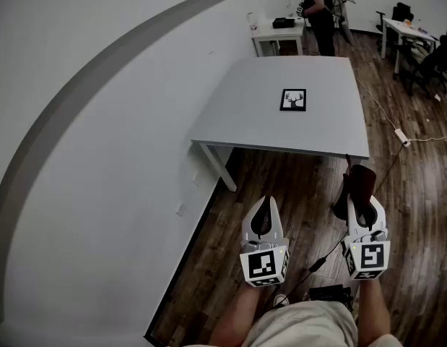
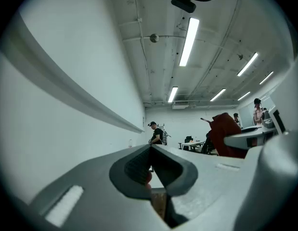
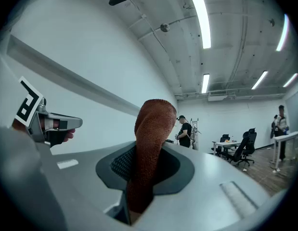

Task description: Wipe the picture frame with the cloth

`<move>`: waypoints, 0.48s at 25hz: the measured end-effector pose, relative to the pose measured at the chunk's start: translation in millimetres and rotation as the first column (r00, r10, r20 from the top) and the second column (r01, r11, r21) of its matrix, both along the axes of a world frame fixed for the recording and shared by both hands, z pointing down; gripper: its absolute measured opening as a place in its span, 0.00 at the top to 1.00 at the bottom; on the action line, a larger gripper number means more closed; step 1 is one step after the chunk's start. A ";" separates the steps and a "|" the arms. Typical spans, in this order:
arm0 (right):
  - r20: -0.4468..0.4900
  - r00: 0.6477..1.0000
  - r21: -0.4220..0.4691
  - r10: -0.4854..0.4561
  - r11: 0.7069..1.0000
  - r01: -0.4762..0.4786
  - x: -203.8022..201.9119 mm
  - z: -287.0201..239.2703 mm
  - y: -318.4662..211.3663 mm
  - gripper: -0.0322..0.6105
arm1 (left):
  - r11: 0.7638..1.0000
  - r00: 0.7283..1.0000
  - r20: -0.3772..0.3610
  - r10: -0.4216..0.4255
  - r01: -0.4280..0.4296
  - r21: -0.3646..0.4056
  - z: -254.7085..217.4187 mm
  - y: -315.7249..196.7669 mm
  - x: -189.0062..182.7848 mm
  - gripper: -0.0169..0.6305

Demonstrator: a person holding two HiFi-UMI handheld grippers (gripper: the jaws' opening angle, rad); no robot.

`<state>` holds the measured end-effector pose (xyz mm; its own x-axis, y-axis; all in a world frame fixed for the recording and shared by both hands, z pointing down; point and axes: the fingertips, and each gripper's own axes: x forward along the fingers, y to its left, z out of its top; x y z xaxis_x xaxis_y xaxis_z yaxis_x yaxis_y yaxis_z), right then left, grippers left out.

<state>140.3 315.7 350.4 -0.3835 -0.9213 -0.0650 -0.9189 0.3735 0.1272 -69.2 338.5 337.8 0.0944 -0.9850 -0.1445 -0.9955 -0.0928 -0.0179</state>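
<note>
A black picture frame (image 1: pixel 293 100) with a deer-head print lies flat on the grey table (image 1: pixel 237 114), well ahead of both grippers. My right gripper (image 1: pixel 359 207) is shut on a reddish-brown cloth (image 3: pixel 148 148), which sticks up out of the jaws; the cloth (image 1: pixel 359 183) shows dark red in the head view too. My left gripper (image 1: pixel 262 221) is shut with nothing in it, and its pads (image 2: pixel 139 166) meet. Both grippers hang over the wooden floor, short of the table's near edge.
A white wall (image 1: pixel 100 157) runs close along the left. A person (image 1: pixel 320 6) stands by a small white table (image 1: pixel 279 36) at the back. A power strip (image 1: pixel 402 136) and cables lie on the floor to the right. Chairs and desks (image 1: pixel 418 42) fill the far right.
</note>
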 end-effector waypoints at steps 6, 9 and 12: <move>-0.004 1.000 -0.001 0.003 1.000 -0.003 1.3 1.6 1.3 0.80 | 1.000 1.000 -0.004 -0.003 0.002 -0.005 3.4 1.8 -0.1 0.97; -0.006 1.000 0.000 0.000 1.000 0.000 0.6 -0.2 1.8 0.80 | 1.000 1.000 -0.002 -0.004 0.004 0.000 0.0 2.4 0.3 0.97; -0.008 1.000 -0.002 -0.002 1.000 0.002 0.2 -1.3 2.0 0.80 | 1.000 1.000 -0.001 -0.009 0.009 0.002 -1.8 2.9 -0.2 0.97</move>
<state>140.5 317.7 349.1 -0.3858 -0.9206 -0.0603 -0.9171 0.3756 0.1335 -69.4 341.4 336.0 0.0857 -0.9855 -0.1465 -0.9963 -0.0842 -0.0166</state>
